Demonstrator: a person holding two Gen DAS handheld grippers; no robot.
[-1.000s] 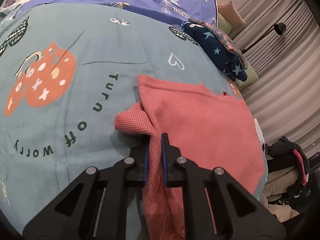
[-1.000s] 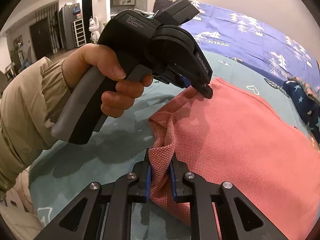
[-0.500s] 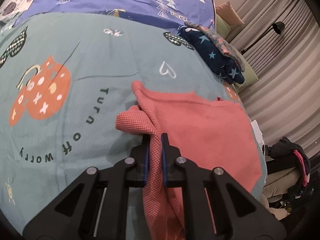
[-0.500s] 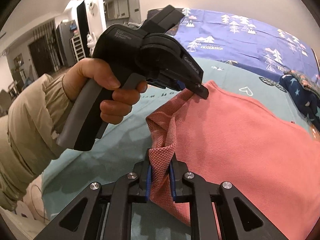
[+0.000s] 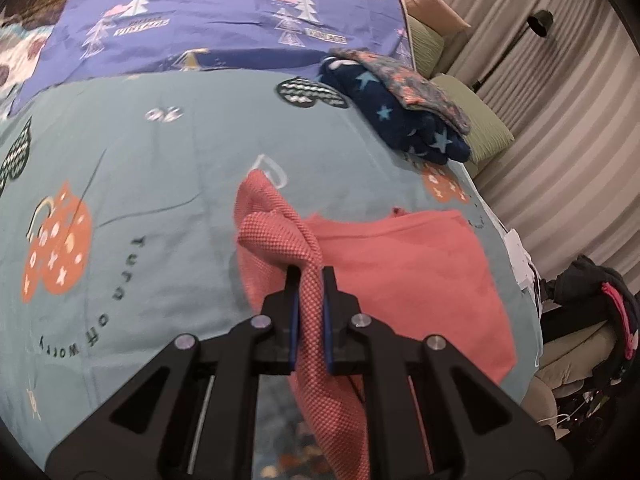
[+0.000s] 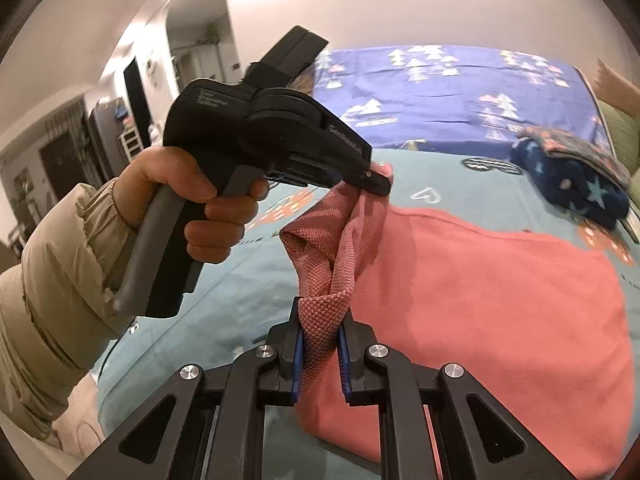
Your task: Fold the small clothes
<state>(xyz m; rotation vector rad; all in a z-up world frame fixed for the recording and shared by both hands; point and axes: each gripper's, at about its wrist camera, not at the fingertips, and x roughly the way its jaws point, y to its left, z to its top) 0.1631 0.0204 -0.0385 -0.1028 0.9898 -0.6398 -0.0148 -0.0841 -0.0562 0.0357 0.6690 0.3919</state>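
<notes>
While the pink garment (image 5: pixel 404 276) lies spread on the teal bedsheet (image 5: pixel 160 168), its near edge is lifted off the bed. The left gripper (image 5: pixel 308 280) is closed on a bunched fold, and the right gripper (image 6: pixel 320 320) is closed on another fold. At about 2 o'clock from the garment sits a folded navy star cloth (image 5: pixel 408 120).

My bed (image 5: pixel 168 168) wears a teal printed cover; the pink garment (image 5: pixel 404 264) lies near its right edge, folded dark starry clothes (image 5: pixel 404 120) toward the far-right corner
</notes>
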